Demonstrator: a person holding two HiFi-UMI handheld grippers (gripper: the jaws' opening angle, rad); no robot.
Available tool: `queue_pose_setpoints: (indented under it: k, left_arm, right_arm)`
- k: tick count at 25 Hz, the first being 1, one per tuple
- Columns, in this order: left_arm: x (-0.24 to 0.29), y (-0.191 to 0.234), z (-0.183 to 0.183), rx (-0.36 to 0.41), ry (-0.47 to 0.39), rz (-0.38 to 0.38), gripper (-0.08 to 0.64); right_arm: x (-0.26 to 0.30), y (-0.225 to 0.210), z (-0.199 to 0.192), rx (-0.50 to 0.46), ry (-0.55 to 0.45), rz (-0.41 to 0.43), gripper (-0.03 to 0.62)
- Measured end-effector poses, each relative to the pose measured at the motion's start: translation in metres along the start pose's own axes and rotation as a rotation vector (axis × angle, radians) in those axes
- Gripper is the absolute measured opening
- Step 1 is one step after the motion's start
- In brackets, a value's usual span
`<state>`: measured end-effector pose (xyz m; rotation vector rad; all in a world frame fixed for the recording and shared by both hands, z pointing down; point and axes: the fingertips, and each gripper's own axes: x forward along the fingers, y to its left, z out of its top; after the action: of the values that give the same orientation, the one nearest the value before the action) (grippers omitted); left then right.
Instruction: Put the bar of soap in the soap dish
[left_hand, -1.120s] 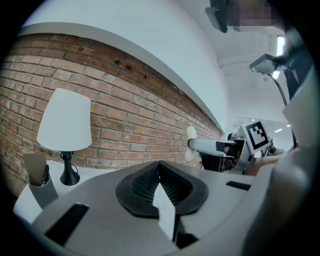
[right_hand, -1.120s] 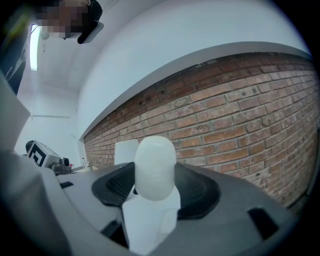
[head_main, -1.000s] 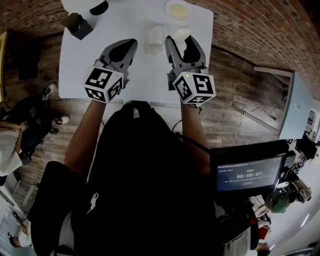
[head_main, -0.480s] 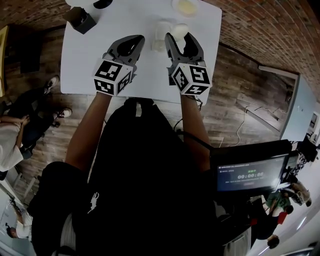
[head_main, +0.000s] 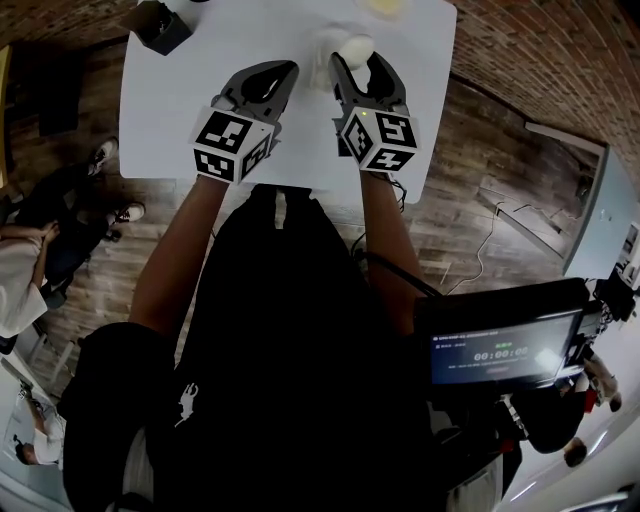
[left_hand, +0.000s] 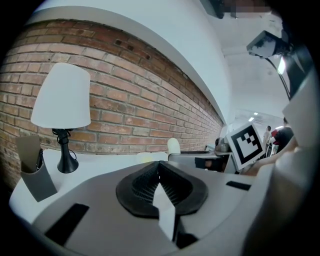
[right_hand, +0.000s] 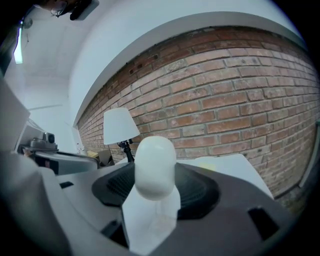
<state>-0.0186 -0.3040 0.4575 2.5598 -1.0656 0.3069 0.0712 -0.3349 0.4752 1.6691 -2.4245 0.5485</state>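
Now: soap in transit to dish

Over the white table (head_main: 160, 100), the left gripper (head_main: 288, 67) hangs with jaws together, empty; the right gripper (head_main: 357, 55) clamps the bar of soap (head_main: 355, 45). Next, I judge: reach forward over the soap dish (head_main: 383, 6), lower, release.

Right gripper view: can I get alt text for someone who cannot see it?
The right tool is closed on a white rounded bar of soap, which stands upright between its dark jaws. Behind it are a white table, a white-shaded lamp on a black stand at the left, and a red brick wall.
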Motion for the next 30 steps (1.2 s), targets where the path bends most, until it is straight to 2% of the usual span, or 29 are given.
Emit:
queue_pose_setpoints:
  k: [17,30]
  left_arm:
    - [0.012,0.007,-0.026,-0.018,0.051,-0.019,0.006]
    - [0.012,0.011,-0.031,-0.009,0.058,-0.032,0.006]
  right_arm:
    - [0.027,-0.015,-0.046,0.009,0.099,-0.060,0.253]
    - [0.043,-0.019,-0.071,-0.003,0.163,-0.091,0.253]
